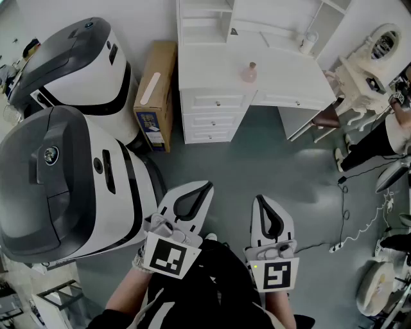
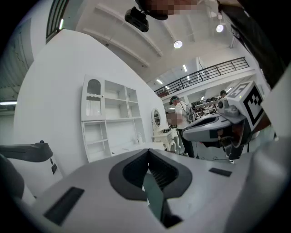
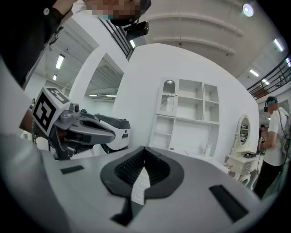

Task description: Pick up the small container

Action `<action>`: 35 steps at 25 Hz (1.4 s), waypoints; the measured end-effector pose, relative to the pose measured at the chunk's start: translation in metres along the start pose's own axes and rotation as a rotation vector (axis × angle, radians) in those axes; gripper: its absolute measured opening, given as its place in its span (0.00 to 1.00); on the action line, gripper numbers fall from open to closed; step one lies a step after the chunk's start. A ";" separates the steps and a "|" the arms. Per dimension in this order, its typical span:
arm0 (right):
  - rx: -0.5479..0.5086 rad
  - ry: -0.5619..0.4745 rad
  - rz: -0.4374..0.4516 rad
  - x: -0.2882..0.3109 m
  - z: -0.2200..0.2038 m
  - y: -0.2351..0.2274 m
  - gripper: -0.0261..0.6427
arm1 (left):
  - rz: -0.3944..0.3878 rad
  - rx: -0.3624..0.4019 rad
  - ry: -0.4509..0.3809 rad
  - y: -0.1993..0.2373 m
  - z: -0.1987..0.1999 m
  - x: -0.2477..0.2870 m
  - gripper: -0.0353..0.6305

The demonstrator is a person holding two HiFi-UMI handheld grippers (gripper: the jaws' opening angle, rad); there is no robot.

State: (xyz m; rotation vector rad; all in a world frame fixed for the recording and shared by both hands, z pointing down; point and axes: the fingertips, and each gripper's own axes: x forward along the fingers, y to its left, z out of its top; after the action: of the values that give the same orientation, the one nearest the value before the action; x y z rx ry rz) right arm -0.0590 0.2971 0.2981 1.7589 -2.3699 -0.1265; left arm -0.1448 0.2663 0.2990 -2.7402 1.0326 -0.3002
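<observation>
A small pink container (image 1: 249, 72) stands on the white desk (image 1: 212, 71) at the far side of the floor, well away from both grippers. A small white bottle (image 1: 308, 42) stands at the desk's back right, and shows in the right gripper view as the white bottle (image 3: 208, 149). My left gripper (image 1: 206, 187) and right gripper (image 1: 259, 199) are held side by side over the grey floor, pointing at the desk. Both are shut with nothing between the jaws. The left gripper view shows shut jaws and the tip (image 2: 148, 150); the right gripper view shows the same (image 3: 144, 148).
Two large white-and-grey machines (image 1: 64, 173) stand on the left. A cardboard box (image 1: 156, 93) leans beside the desk drawers. A white shelf unit (image 1: 205, 19) tops the desk. A white vanity (image 1: 369, 64), a person (image 1: 385, 138) and floor cables (image 1: 359, 225) are on the right.
</observation>
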 end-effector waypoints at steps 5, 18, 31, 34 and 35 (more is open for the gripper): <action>0.002 -0.011 0.012 0.000 0.001 -0.001 0.04 | 0.016 0.007 0.003 0.001 0.000 0.000 0.06; 0.022 -0.039 0.060 -0.019 -0.002 -0.014 0.04 | 0.066 0.016 0.018 -0.021 0.009 -0.003 0.06; -0.014 -0.033 0.025 -0.064 -0.021 -0.042 0.04 | 0.072 0.021 -0.013 -0.067 0.019 0.005 0.06; -0.008 -0.051 0.009 -0.072 -0.020 -0.052 0.04 | 0.071 0.037 -0.018 -0.075 0.025 0.007 0.06; -0.006 -0.058 0.005 -0.074 -0.019 -0.054 0.04 | 0.071 0.043 -0.019 -0.077 0.027 0.007 0.06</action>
State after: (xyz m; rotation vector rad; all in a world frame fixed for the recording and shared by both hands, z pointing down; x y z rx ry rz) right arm 0.0162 0.3526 0.2997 1.7704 -2.4113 -0.1862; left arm -0.0843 0.3213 0.2939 -2.6563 1.1022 -0.2816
